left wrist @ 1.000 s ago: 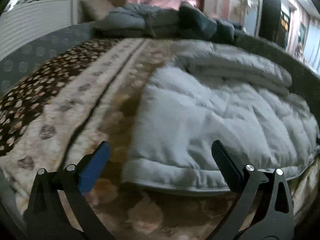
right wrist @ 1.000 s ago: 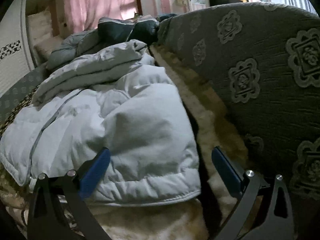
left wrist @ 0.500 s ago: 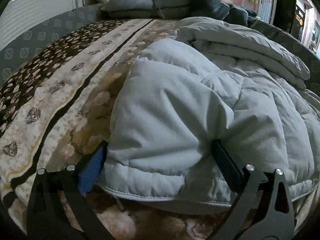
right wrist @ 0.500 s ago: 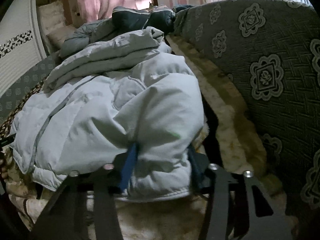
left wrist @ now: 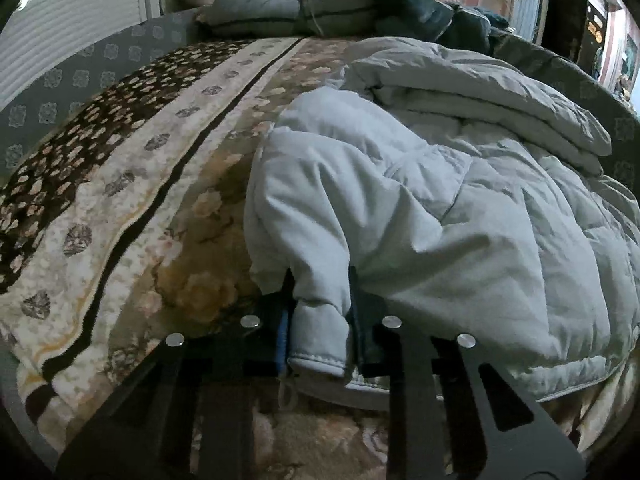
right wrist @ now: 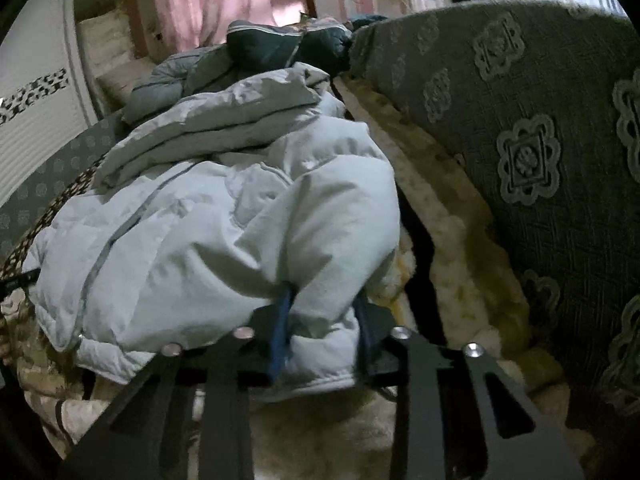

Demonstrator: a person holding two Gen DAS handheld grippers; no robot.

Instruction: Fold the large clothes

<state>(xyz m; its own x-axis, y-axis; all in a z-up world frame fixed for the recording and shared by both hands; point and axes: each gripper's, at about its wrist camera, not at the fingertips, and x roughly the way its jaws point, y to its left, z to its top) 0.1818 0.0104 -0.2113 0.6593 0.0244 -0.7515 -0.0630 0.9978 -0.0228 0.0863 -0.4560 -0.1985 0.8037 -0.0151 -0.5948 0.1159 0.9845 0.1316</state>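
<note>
A pale grey-blue padded jacket [left wrist: 420, 208] lies on a flowered blanket, its sleeves folded across its far end. My left gripper [left wrist: 320, 312] has its jaws closing on the jacket's near hem at its left corner, and the padding bulges between the pads. In the right wrist view the same jacket [right wrist: 208, 224] fills the middle. My right gripper [right wrist: 320, 320] has its jaws closing on the hem at the right corner, with a thick fold pinched between the blue pad and the black one.
The flowered blanket [left wrist: 132, 200] covers a sofa seat. A grey patterned sofa back [right wrist: 532, 152] rises to the right, close to the jacket. Darker padded coats [left wrist: 320, 12] are piled at the far end, with a pillow [right wrist: 108, 52] and pink curtains behind.
Both grippers went from wide open in front of the hem to closed over it. The left moved forward onto the jacket's corner; the jacket's near edge now bunches up at both grips.
</note>
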